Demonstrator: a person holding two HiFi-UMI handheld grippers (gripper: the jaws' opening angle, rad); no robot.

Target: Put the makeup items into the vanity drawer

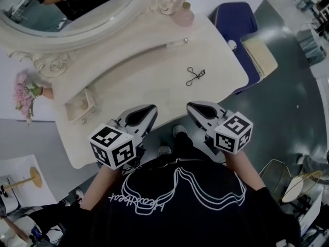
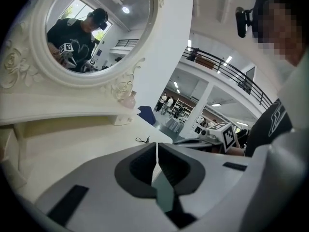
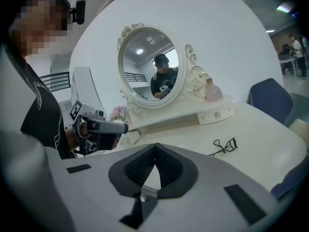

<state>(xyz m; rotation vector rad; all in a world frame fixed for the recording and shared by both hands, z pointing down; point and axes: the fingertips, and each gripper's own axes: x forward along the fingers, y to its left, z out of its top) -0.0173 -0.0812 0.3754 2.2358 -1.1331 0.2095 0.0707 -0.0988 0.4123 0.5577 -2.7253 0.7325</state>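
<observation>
My tongs are both closed tight and empty: the left gripper (image 1: 150,110) and the right gripper (image 1: 192,107) hover side by side over the near edge of the curved cream vanity table (image 1: 144,81). A small cream drawer (image 1: 82,106) sits at its left end. The thin black metal eyelash curler (image 1: 196,76) lies on the tabletop beyond my right gripper, well apart from the drawer.

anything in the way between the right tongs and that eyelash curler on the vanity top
Nothing visible does. Only bare vanity top lies between the shut, empty right tongs and the eyelash curler. The curler lies alone on the top, well clear of the pink bottle.
</observation>
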